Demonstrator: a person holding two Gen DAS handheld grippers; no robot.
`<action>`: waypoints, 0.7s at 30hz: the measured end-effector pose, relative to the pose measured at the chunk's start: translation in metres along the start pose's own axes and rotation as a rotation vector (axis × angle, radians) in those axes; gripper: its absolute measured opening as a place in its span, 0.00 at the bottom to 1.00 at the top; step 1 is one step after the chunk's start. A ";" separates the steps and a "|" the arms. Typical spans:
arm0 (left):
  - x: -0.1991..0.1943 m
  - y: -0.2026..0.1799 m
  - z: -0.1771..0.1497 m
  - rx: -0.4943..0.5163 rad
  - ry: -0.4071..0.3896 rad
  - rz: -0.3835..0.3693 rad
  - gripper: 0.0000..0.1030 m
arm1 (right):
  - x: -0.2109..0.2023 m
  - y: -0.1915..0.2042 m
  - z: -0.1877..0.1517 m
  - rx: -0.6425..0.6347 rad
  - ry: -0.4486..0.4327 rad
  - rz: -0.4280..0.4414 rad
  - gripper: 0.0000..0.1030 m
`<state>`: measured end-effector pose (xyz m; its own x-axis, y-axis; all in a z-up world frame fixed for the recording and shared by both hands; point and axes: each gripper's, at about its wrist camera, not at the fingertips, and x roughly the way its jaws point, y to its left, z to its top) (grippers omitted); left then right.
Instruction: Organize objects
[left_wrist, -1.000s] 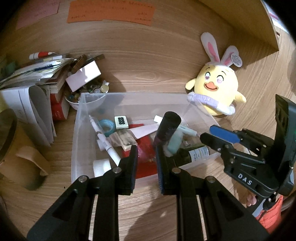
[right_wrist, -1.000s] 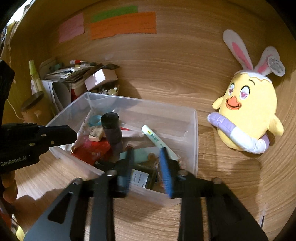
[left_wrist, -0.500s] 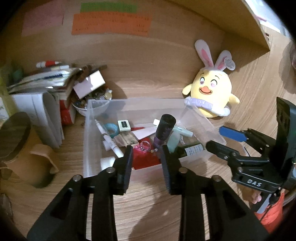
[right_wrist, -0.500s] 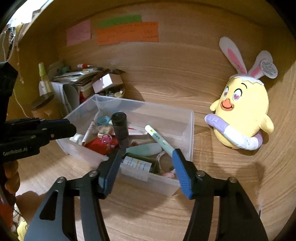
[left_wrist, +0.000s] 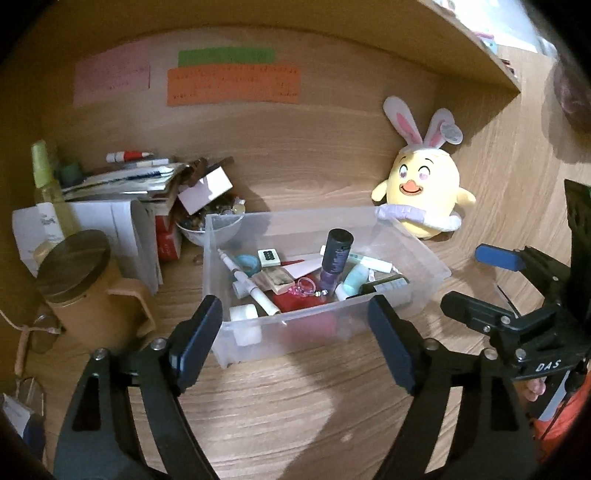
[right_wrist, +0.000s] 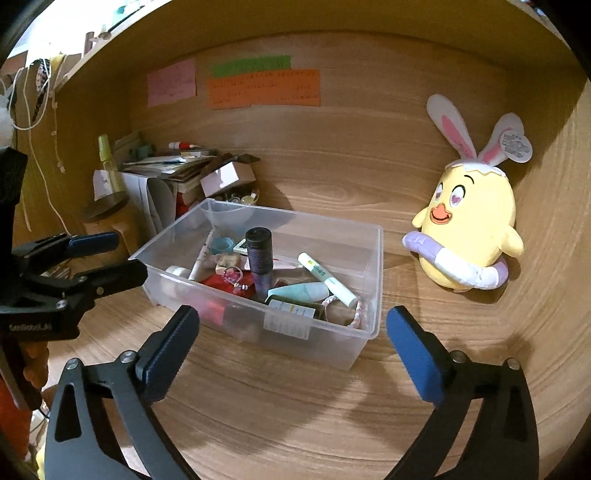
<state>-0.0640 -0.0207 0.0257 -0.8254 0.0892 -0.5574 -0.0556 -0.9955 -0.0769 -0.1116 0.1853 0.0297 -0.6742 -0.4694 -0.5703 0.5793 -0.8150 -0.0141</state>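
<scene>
A clear plastic bin (left_wrist: 413, 240) stands on the wooden desk and shows in the right wrist view too (right_wrist: 375, 280). It holds several small items: a dark upright bottle (left_wrist: 335, 254) (right_wrist: 259, 254), a white pen (left_wrist: 245, 282), a teal tube (right_wrist: 299, 291), a white stick tube (right_wrist: 327, 278) and a red packet (left_wrist: 299, 301). My left gripper (left_wrist: 295, 336) is open and empty, just in front of the bin. My right gripper (right_wrist: 293, 347) is open and empty, in front of the bin's near right corner.
A yellow chick plush with rabbit ears (left_wrist: 423, 195) (right_wrist: 469, 229) sits right of the bin. A pile of books and papers (left_wrist: 122, 192), a bowl of small things (left_wrist: 207, 225) and a lidded tan jar (left_wrist: 79, 284) stand to the left. Coloured notes (left_wrist: 232, 85) hang on the back wall.
Both grippers have pulled back from the bin and opened wide. The bin and its contents have stayed in place.
</scene>
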 end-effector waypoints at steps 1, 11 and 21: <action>-0.003 -0.001 -0.001 0.000 -0.007 0.005 0.87 | -0.001 0.000 -0.001 -0.001 0.001 -0.001 0.98; -0.017 -0.009 -0.013 0.002 -0.036 0.015 0.94 | -0.006 0.001 -0.011 0.034 0.008 0.005 0.99; -0.015 -0.009 -0.019 -0.001 -0.018 0.021 0.94 | -0.010 0.005 -0.013 0.016 0.011 0.005 1.00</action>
<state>-0.0408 -0.0121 0.0188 -0.8363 0.0678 -0.5441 -0.0379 -0.9971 -0.0660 -0.0959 0.1908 0.0247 -0.6662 -0.4692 -0.5797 0.5748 -0.8183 0.0017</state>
